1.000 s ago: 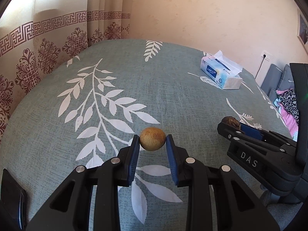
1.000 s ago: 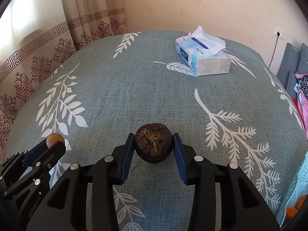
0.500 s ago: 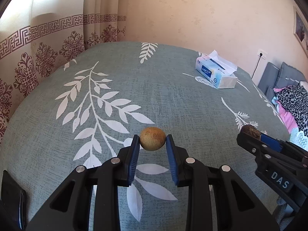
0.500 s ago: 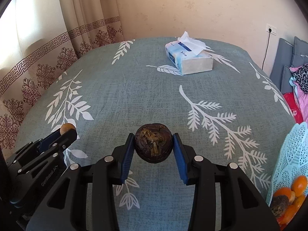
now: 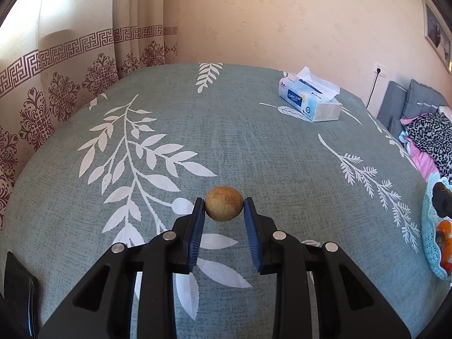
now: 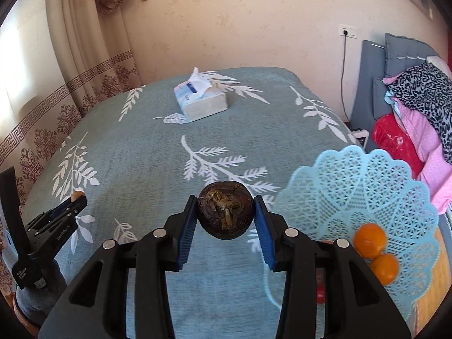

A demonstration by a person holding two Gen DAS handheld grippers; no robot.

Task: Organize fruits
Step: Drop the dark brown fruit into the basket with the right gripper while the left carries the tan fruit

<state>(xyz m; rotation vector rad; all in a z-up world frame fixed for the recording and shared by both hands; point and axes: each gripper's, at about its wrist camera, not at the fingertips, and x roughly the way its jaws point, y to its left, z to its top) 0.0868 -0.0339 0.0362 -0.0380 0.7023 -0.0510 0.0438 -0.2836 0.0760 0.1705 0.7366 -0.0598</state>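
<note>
Gripping fingers [image 5: 200, 220], 2 fruits: tan [image 5: 223, 203], dark [image 6: 225, 213]

Tan fruit [image 5: 223, 203] and dark brown fruit [image 6: 225, 213]: each clamped aloft. 2 oranges [image 6: 370, 240]: in blue basket [image 6: 367, 180].

Bright daylight through the curtain [image 5: 70, 65] at 10 o'clock, blown out there. Soft shadow on the wall [image 5: 282, 17]. Strong fisheye bend and black vignette at corners. Right wrist view slightly motion-blurred: tissue box [image 6: 202, 99], oranges [image 6: 370, 240] smeared. Left wrist view sharp.
</note>
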